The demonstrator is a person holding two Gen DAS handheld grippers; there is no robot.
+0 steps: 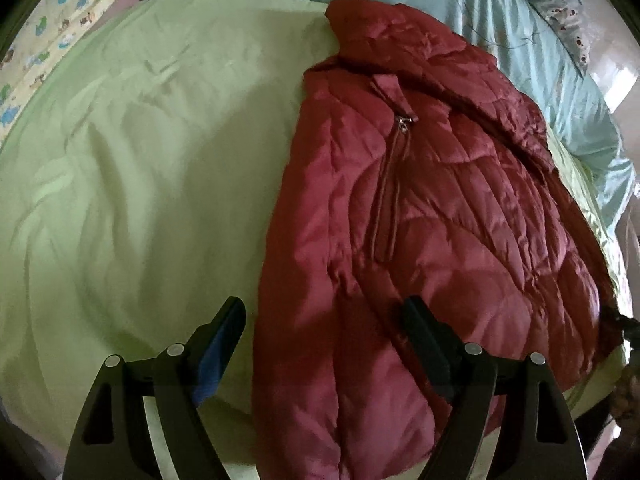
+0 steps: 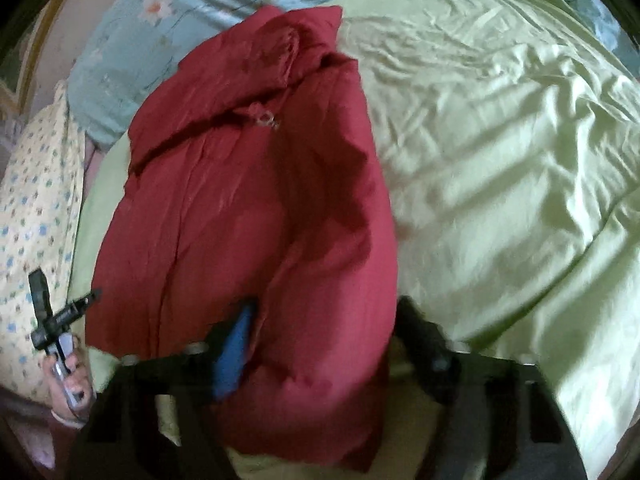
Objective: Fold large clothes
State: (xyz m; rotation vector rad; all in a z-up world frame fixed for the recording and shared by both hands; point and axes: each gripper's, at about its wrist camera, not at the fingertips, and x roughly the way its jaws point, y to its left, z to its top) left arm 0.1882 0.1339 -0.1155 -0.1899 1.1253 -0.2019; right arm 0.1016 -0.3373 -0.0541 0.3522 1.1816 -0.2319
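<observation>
Red quilted puffer jacket [image 1: 420, 208], with no readable label, lies folded lengthwise on the light green sheet [image 1: 140, 184] near a pale blue floral quilt [image 1: 500, 20], while the left gripper [image 1: 324, 320] hangs spread over its hem and the right gripper [image 2: 328, 320] is spread around its edge.

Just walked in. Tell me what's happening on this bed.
A person with a handheld gripper in each hand is folding a red puffer jacket that lies zipped on a light green sheet. The left gripper is open, one finger over the jacket's lower part, gripping nothing. The right gripper is open too, its fingers either side of the jacket's edge, not closed on it.
</observation>
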